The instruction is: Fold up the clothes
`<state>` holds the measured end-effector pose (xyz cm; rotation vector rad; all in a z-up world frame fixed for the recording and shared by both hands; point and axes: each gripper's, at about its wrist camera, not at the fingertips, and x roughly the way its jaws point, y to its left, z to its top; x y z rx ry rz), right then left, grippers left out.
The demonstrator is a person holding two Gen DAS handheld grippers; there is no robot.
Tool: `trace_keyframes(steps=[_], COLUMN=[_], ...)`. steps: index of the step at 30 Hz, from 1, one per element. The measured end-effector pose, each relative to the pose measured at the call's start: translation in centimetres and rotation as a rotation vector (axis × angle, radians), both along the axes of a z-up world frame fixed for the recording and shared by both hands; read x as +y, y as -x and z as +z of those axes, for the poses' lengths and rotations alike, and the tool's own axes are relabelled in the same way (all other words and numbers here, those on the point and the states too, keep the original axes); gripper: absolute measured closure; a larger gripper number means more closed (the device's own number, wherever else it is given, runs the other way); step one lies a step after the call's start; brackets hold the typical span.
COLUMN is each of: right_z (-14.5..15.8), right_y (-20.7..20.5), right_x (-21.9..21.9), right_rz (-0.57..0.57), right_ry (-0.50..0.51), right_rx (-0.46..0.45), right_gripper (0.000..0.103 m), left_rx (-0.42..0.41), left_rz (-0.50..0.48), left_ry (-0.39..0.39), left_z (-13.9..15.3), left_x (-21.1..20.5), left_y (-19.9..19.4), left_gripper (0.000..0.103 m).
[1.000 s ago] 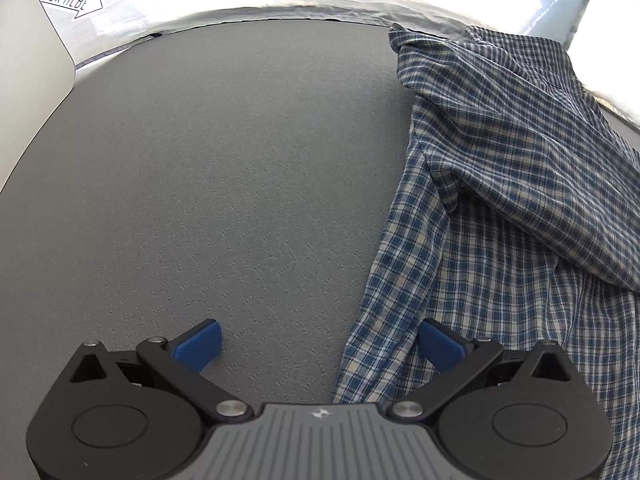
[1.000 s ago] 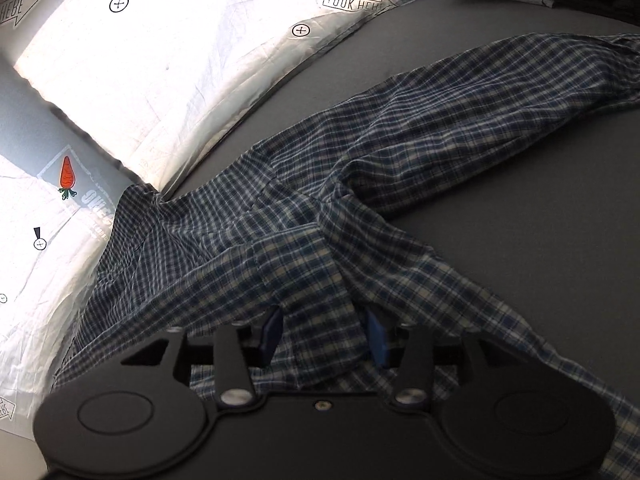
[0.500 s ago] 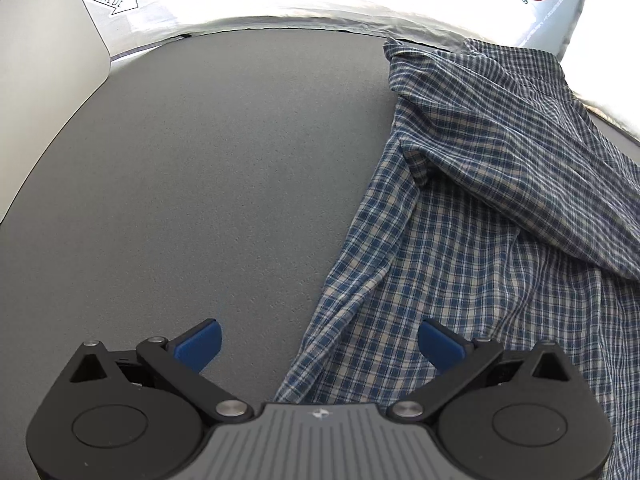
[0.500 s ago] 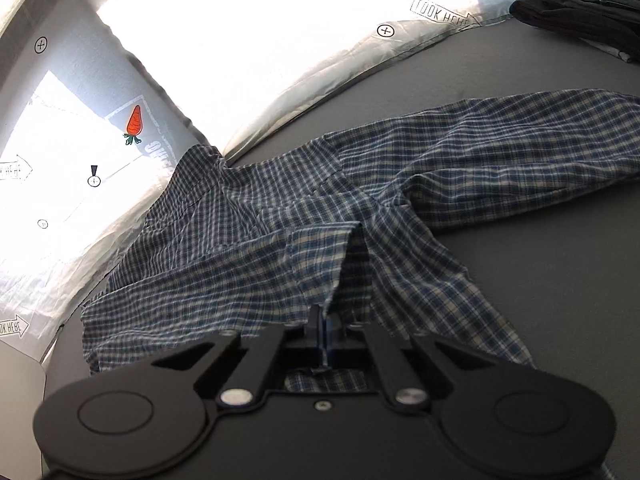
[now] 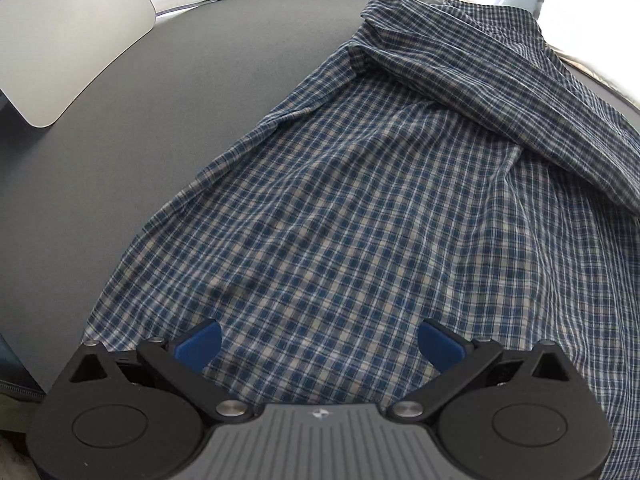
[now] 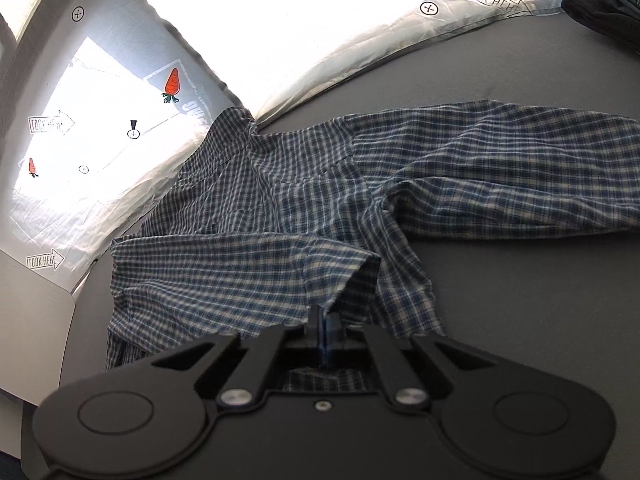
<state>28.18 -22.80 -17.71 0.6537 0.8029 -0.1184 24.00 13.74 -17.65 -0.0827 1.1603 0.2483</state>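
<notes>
- The blue-and-white checked cotton shirt (image 6: 304,200) lies spread on the dark grey table (image 6: 520,300), long axis sideways.
- The right gripper (image 6: 323,326) pinches its near edge (lifted).
- The left gripper (image 5: 318,340) hovers wide over cloth.

The left wrist view looks forward past its tongs (image 5: 319,344) from close above the shirt (image 5: 360,216), down across the desk (image 5: 168,120). The right wrist view sits low behind its tongs (image 6: 323,326), facing the white sheet (image 6: 304,28). Both share the shirt (image 6: 320,200) and desk (image 6: 540,300).
</notes>
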Motion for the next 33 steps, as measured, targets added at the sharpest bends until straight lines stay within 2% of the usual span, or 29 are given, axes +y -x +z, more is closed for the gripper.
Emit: trace_keyframes(steps=[4,12,16,18,23,29,33], right_z=[0.3,1.8,2.2,2.1,1.6,0.8,0.4], right_y=[-0.2,-1.8,-3.4,-4.1,-4.8,-5.1,-5.1], right_x=[-0.9,-5.1,-7.4,-8.4,-10.9,-13.4,-14.6], right_rz=[0.067,0.106,0.122,0.131,0.106,0.048,0.027], right_ry=[0.017,0.062,0.148,0.195,0.211,0.218,0.243], right_rx=[-0.018,-0.098,-0.115,-0.115,-0.117,-0.108,-0.099], right_gripper=[0.101,0.102,0.102,0.102,0.102,0.102,0.102], left_rx=[0.01,0.014,0.004,-0.009,-0.015,0.001,0.007], left_rz=[0.064,0.186,0.221,0.207,0.128,0.135,0.144], left_ry=[0.008,-0.023,-0.049,-0.083,-0.196,-0.258,-0.272], left_z=[-1.1,-1.6,-1.5,-1.5,-1.5,-1.5,-1.4], left_x=[-2.2,-4.0,-4.6,-5.1,-6.8,-7.6,-7.8], left_y=[1.4,1.6,1.8,1.9,1.6,1.3,1.3], left_gripper=[0.0,0.0,0.0,0.0,0.0,0.0,0.0])
